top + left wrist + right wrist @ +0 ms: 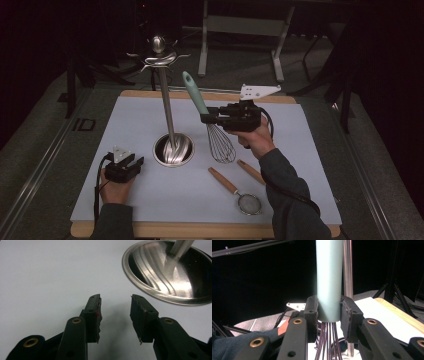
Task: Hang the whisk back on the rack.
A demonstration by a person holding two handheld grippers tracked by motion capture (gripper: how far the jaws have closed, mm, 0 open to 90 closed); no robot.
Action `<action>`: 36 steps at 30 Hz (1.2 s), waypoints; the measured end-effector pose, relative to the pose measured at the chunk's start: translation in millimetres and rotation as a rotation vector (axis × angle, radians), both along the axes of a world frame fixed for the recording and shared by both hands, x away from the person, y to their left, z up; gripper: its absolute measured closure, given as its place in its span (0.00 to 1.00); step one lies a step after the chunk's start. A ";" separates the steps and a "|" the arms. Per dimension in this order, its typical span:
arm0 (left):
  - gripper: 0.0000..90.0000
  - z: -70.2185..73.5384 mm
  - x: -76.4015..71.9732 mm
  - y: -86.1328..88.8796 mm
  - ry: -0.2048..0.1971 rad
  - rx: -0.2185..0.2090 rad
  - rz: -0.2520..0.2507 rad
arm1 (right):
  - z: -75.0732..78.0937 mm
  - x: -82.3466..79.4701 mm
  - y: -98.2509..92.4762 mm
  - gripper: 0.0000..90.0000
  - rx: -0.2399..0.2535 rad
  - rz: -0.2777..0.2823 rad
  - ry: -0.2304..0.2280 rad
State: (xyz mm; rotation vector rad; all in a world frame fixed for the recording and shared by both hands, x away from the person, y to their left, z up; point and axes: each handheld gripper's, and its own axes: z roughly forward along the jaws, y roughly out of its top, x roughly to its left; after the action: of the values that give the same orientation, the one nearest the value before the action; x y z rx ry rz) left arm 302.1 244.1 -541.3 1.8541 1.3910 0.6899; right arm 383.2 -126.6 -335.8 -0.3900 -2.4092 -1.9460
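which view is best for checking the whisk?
High view: it shows the whole whisk, teal handle tilted up-left and wire head hanging over the table, held by the right gripper. The right gripper view gives a close-up of the handle clamped between the jaws, with some wires below. The left gripper view looks at the stand's steel base instead.

My wooden table (210, 231) carries a pale grey-blue mat (150, 195) nearly to its edges. Around it lies grey carpeted floor (40, 150). Beyond the far edge stands a grey metal frame (240, 30), backed by dark room with dim light.
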 end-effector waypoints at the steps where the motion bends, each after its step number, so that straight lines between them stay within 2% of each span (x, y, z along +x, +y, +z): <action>1: 0.67 0.0 0.0 0.0 0.000 0.000 0.000 | 1.0 -0.2 0.4 0.77 0.003 0.001 0.002; 12: 0.67 0.0 0.1 0.1 0.000 -0.002 0.001 | 10.8 -2.0 6.2 0.77 0.034 0.023 -0.014; 24: 0.67 0.0 0.2 0.2 0.001 -0.001 0.001 | 23.6 -7.5 14.5 0.77 0.026 0.051 -0.040; 29: 0.67 0.1 0.2 0.3 0.002 0.001 0.000 | 25.3 -8.6 19.2 0.77 0.020 0.064 -0.046; 36: 0.67 0.0 0.3 0.2 0.002 -0.001 0.001 | 25.3 -7.8 23.8 0.77 0.011 0.053 -0.056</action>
State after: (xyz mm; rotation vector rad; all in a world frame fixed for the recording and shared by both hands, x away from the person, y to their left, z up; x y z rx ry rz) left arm 302.4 244.4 -541.4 1.8535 1.3934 0.6882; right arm 375.4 -102.8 -310.5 -0.2717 -2.4147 -1.9731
